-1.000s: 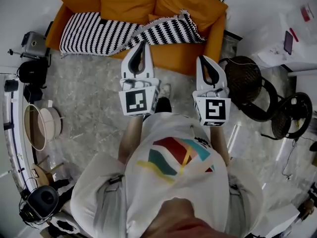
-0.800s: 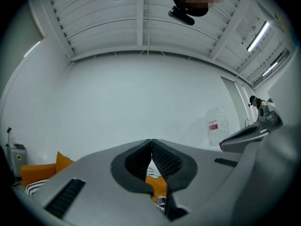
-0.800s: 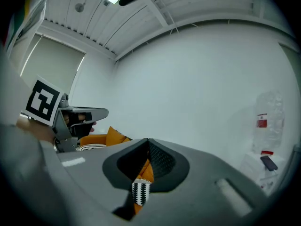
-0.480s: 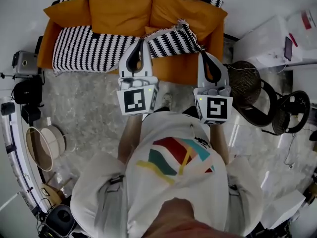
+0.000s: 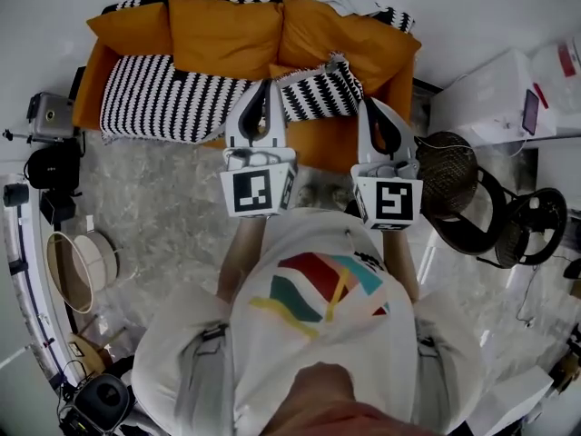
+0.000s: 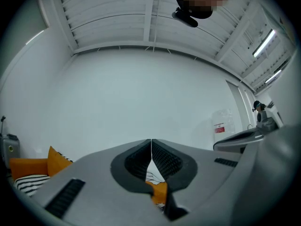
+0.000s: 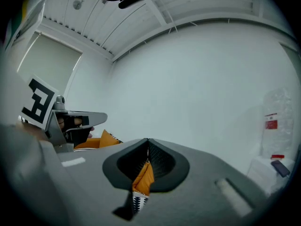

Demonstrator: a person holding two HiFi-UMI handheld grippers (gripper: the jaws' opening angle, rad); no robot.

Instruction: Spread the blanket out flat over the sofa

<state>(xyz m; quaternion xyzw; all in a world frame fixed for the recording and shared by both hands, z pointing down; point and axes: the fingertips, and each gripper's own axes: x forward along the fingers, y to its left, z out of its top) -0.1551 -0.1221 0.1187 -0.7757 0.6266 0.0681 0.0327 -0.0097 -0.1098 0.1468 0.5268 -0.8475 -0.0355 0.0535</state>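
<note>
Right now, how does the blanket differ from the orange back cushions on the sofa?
The blanket is black-and-white zigzag; the back cushions are plain orange. The blanket lies draped over the seat, bunched toward the head view's right, while the back cushions lean against the backrest. Both rest on the orange sofa.

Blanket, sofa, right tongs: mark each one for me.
blanket (image 5: 154,98), head view, on the flat black-and-white stretch at picture left.
sofa (image 5: 222,34), head view, on the middle back cushion.
right tongs (image 7: 147,144), right gripper view, where the closed tips meet.
</note>
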